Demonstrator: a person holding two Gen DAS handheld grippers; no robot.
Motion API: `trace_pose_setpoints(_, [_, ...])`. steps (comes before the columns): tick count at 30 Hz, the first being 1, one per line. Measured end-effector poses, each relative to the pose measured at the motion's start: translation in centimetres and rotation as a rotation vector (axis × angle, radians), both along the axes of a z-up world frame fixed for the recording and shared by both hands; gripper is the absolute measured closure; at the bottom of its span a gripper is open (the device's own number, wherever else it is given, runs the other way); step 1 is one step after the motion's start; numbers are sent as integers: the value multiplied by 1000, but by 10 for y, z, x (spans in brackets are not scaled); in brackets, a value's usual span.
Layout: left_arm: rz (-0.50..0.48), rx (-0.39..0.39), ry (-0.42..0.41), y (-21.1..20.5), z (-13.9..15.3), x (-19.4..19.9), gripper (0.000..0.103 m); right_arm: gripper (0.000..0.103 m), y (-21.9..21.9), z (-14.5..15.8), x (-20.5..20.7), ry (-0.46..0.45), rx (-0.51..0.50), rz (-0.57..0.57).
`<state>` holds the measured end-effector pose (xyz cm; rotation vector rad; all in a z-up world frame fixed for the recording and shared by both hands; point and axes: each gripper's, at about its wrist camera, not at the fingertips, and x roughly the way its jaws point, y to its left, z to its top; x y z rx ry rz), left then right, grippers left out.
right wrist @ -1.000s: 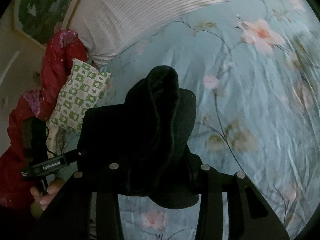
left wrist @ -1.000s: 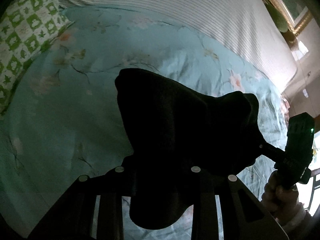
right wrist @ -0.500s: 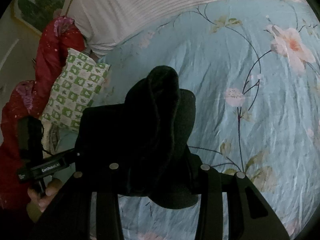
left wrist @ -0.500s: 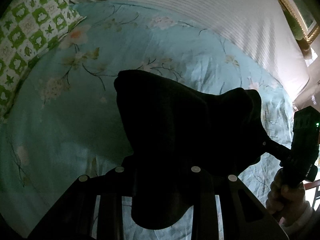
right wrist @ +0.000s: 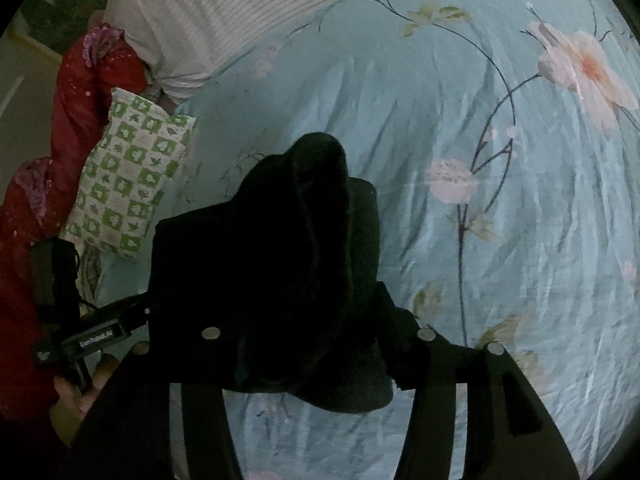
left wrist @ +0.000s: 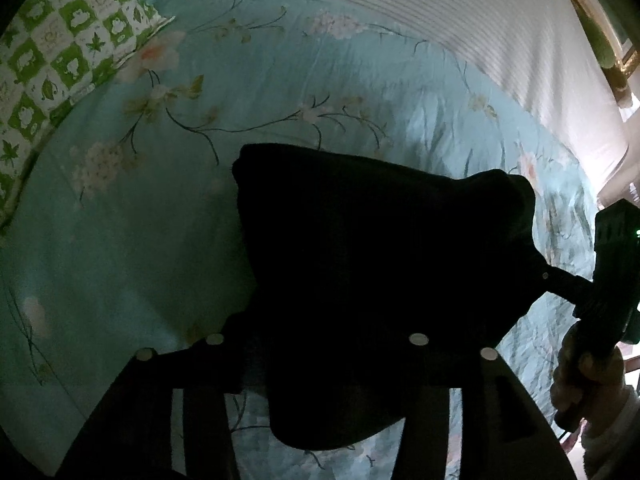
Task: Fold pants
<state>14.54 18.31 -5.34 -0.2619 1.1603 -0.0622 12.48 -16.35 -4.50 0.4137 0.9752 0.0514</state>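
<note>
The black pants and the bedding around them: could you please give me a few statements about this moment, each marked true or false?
1. Both tongs grip the black pants. True: the left tongs and the right tongs each clamp bunched fabric.
2. The pants lie flat on the bedspread. False: they hang bunched between the tongs above the floral bedspread.
3. The bedspread is plain white. False: it is light blue with pink flowers.
4. A green and white checked pillow lies at the bedspread's edge. True.
5. The red quilt covers the pants. False: it sits beyond the pillow.
</note>
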Motion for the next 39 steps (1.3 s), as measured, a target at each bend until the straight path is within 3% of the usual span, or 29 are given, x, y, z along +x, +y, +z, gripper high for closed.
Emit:
trace_pose_setpoints(10, [13,30,-4,-2,0,-1,42,36,-4,-6,0,-18,-22,9])
trace_pose_setpoints(14, [36,49,-11,-1,3,-6,34,35,-5,-3,-4,-25,-45,7])
trace_pose_setpoints(23, [81,89,-13,1,9,-26,27,35,-11,11,-21,-57,-70,-40])
trace_pose_setpoints(39, [115,214,-67,-16,28,-69,27,31,31,29,-58,-113,-257,25])
